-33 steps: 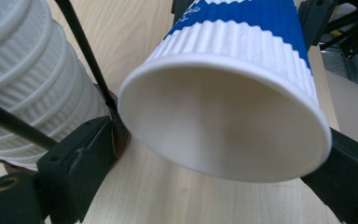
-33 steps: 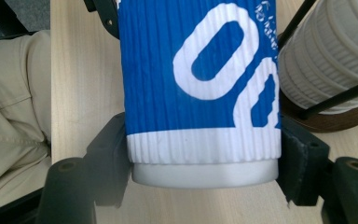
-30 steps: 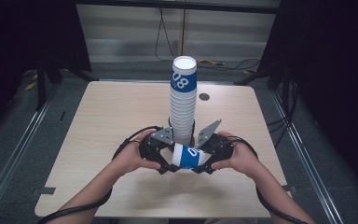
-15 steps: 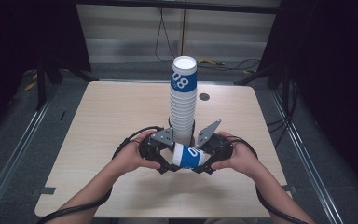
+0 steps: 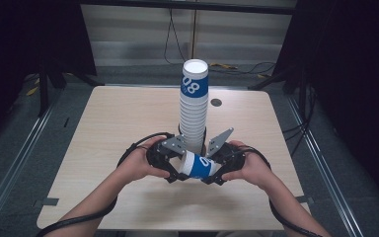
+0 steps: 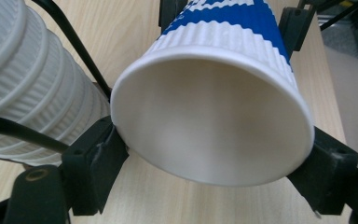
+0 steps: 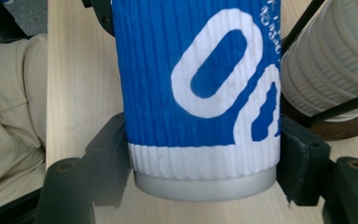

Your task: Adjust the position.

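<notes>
Paper cup (image 5: 198, 166) lies horizontally above the worktop (image 5: 113, 123), just before the cup stack (image 5: 194, 108). Left gripper (image 5: 173, 170) clamps its rim end; right gripper (image 5: 218, 172) clamps its base end. Step: transfer between grippers. Next: probably release one gripper, then upright the cup.

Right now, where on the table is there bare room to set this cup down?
The table is bare left of the cup stack, and also right of it up to the far corner past the small dark disc. The near strip below the hands is free. It is crowded at the stack's foot, where both grippers hold the cup.
</notes>
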Available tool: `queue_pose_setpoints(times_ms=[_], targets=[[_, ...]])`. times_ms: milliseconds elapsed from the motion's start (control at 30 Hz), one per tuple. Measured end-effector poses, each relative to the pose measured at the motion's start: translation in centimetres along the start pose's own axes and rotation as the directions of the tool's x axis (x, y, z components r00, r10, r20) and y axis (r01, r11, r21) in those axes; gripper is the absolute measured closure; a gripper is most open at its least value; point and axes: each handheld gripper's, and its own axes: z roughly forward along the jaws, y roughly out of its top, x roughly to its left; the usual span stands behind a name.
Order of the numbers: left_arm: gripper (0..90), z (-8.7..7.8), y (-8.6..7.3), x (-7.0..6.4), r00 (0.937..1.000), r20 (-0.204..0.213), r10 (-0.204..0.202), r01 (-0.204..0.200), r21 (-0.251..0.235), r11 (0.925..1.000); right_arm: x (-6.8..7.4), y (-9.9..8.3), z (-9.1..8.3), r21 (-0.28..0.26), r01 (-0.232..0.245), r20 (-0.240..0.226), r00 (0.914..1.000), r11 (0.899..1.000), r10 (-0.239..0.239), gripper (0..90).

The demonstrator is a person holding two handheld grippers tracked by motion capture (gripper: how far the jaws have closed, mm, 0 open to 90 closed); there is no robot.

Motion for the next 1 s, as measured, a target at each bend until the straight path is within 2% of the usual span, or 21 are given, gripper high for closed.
queue_pose_setpoints(times_ms=[367,467,733,767,933,1000], targets=[[20.6,-0.5,0.2,0.1,0.9996,0.007,-0.027,0.027,0.024,0.9993,-0.1,-0.3,0.6,-0.029,-0.013,0.010,0.9999,0.999,0.013,27.1],[21.0,-0.5,0.3,0.2,0.9997,0.008,-0.025,0.024,0.032,0.9992,-0.1,-0.2,0.6,-0.019,-0.015,0.012,0.9998,1.000,0.015,24.8],[21.3,-0.8,0.5,0.1,0.9986,0.013,-0.051,0.050,0.040,0.9979,-0.1,-0.4,1.1,-0.028,-0.018,0.019,0.9997,0.999,0.018,24.5],[21.3,-0.9,0.6,0.1,0.9984,0.012,-0.055,0.055,0.039,0.9977,-0.1,-0.4,1.1,-0.028,-0.032,0.016,0.9994,0.999,0.032,23.9],[21.5,-1.0,0.7,0.2,0.9985,0.013,-0.053,0.053,0.051,0.9973,-0.1,-0.6,1.5,-0.041,-0.025,0.013,0.9996,0.999,0.026,22.6],[21.5,-1.2,0.7,0.2,0.9983,0.013,-0.057,0.057,0.061,0.9965,-0.1,-0.8,1.6,-0.036,-0.045,0.016,0.9988,0.998,0.046,21.2]])
